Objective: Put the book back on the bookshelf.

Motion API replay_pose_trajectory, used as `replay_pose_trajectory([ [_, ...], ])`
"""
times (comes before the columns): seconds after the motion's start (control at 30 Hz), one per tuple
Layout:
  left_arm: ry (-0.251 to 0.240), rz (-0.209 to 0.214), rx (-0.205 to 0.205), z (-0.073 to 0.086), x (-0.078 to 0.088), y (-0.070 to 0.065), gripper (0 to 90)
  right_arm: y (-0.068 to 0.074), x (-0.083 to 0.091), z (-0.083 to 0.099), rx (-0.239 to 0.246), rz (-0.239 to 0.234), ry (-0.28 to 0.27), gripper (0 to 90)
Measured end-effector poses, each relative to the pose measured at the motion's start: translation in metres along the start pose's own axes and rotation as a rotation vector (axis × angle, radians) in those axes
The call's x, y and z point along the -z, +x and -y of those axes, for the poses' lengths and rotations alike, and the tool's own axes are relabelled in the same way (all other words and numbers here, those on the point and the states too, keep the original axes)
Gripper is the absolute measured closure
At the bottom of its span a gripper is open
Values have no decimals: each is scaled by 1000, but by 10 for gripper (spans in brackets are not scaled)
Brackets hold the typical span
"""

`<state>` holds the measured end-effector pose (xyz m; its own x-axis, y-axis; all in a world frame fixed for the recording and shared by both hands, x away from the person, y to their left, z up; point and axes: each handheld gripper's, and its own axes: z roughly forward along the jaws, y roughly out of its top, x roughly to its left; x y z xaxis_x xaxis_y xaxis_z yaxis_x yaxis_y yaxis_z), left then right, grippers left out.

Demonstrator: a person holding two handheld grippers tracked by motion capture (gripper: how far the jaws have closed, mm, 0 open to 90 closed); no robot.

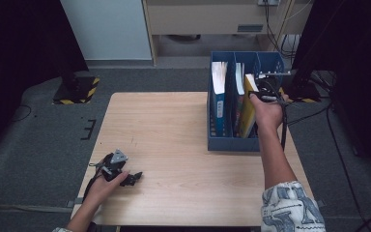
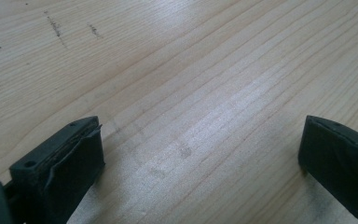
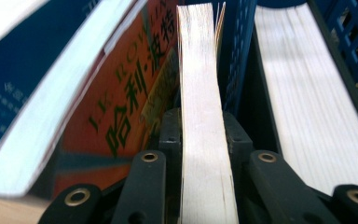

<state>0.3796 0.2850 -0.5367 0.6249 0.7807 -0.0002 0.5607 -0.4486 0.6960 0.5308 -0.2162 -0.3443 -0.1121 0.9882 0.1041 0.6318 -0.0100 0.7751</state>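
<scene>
A blue file rack (image 1: 232, 143) stands on the right side of the wooden table (image 1: 174, 125) with several upright books in it. My right gripper (image 1: 265, 92) reaches into the rack from above and is shut on a yellow-covered book (image 1: 248, 116). In the right gripper view the pads (image 3: 170, 135) press on both sides of that book's pale page edge (image 3: 200, 70), with the right gripper (image 3: 203, 135) straddling it. My left gripper (image 1: 136, 178) lies on the table near the front left corner. The left gripper (image 2: 200, 140) is open over bare wood.
Beside the held book lean an orange book (image 3: 126, 93) and a dark blue book (image 3: 23, 84); a thick book (image 3: 303, 93) stands behind a divider. A white-paged blue book (image 1: 218, 92) fills the rack's left slot. A yellow-black striped stand base (image 1: 77, 89) and cables (image 1: 338, 140) lie on the floor.
</scene>
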Motion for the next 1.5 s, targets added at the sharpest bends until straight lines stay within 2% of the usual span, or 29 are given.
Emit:
replay_pose_trajectory([
  [0.3,-1,0,0,0,0,0,0,3,-12,-6,4,13,-30,749],
  [0.67,-1,0,0,0,0,0,0,5,-22,-6,10,10,-23,748],
  [1.03,0,0,-1,0,0,0,0,5,-22,-4,3,-12,-22,740],
  [1.33,0,0,-1,0,0,0,0,4,-20,-5,-32,-57,-18,703],
  [1.5,0,0,-1,0,0,0,0,6,-19,-8,-13,-54,-12,718],
])
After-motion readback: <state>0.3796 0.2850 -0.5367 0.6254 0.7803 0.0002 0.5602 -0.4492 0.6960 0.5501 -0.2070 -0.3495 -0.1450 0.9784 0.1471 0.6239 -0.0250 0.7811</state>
